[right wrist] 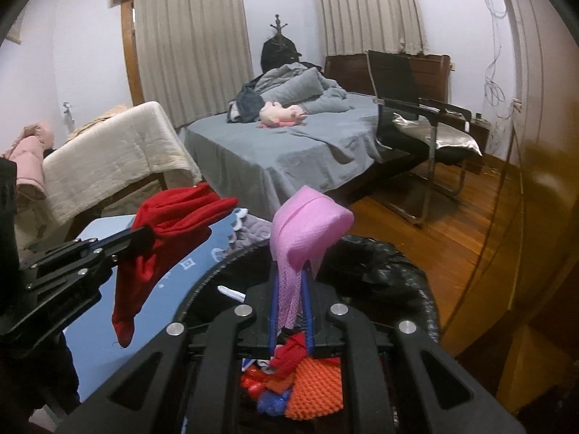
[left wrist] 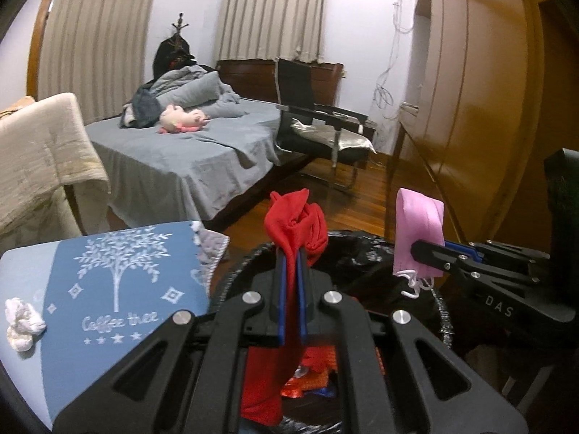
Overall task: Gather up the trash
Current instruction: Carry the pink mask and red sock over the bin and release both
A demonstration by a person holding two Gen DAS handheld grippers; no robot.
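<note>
My left gripper [left wrist: 292, 253] is shut on a red cloth [left wrist: 295, 220] that bunches above the fingertips and hangs down between them. My right gripper [right wrist: 292, 271] is shut on a pink face mask [right wrist: 307, 228], its white ear loops [left wrist: 412, 282] dangling in the left wrist view. Both hang over a bin lined with a black bag [right wrist: 391, 271], which holds red, orange and blue wrappers [right wrist: 307, 376]. From the right wrist view the left gripper [right wrist: 144, 237] comes in from the left with the red cloth [right wrist: 170, 228]. The right gripper [left wrist: 416, 249] shows at the right of the left wrist view with the pink mask [left wrist: 418, 224].
A blue cloth with a white tree print [left wrist: 119, 282] covers a surface left of the bin, with a crumpled white tissue [left wrist: 21, 322] on it. Behind stand a grey bed [right wrist: 289, 152], a black chair [right wrist: 416, 123], a beige-draped chair [right wrist: 115, 155] and a wooden wardrobe [left wrist: 481, 90].
</note>
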